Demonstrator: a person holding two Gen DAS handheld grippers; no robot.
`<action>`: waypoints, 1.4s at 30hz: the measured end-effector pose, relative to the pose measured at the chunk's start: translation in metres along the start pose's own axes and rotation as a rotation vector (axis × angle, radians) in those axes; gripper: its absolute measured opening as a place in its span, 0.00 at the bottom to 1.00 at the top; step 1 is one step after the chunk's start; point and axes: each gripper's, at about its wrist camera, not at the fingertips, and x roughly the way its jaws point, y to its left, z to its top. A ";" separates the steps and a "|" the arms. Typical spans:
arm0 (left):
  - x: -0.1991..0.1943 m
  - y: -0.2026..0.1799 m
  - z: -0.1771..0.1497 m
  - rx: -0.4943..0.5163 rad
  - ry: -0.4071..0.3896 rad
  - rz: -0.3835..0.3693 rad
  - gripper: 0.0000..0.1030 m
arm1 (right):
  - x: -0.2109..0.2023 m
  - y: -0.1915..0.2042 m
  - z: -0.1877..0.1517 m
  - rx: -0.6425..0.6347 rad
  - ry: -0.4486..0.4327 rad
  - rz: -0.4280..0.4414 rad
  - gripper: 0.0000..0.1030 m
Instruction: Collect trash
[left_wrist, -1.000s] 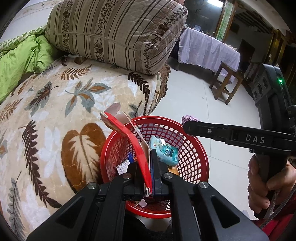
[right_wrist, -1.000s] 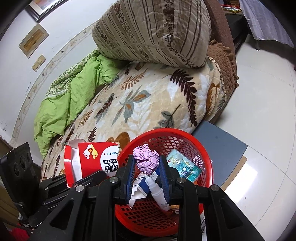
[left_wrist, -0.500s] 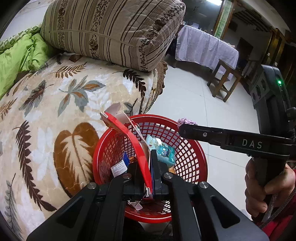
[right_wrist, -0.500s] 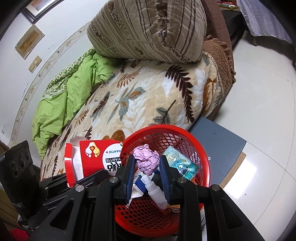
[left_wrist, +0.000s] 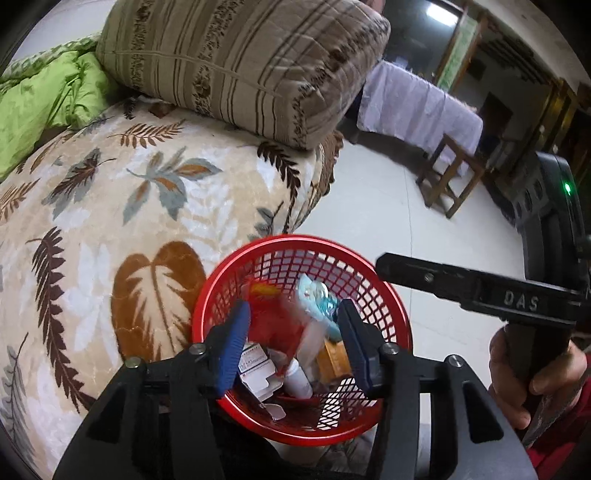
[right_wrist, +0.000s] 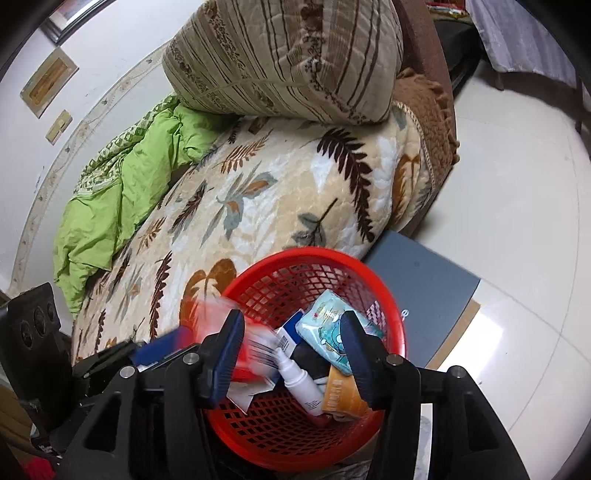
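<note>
Basket (left_wrist: 207, 291) is sitting beside the bed (left_wrist: 92, 229), red mesh, holding the trash: a teal wipes pack (right_wrist: 328, 328), a white bottle (right_wrist: 301, 384), an orange cup (right_wrist: 341, 398), small cartons. Left claw (left_wrist: 293, 339) is hovering over it, jaws just been opening, now released; a red-and-white box (left_wrist: 277, 325) is showing as a blur between the pads, not pressed by either. Right claw (right_wrist: 291, 350) is also over the basket, jaws just been opening, released, gripping nothing. Striped cushion (right_wrist: 295, 62) and green quilt (right_wrist: 122, 199) are lying on the bed.
</note>
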 end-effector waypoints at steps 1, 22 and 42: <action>-0.002 0.001 0.001 -0.004 -0.006 0.006 0.47 | -0.003 0.001 0.000 -0.003 -0.005 0.000 0.56; -0.115 0.057 -0.016 -0.064 -0.261 0.243 0.87 | -0.032 0.085 -0.014 -0.159 -0.133 -0.238 0.81; -0.160 0.075 -0.048 -0.105 -0.314 0.630 1.00 | -0.024 0.130 -0.047 -0.211 -0.201 -0.310 0.95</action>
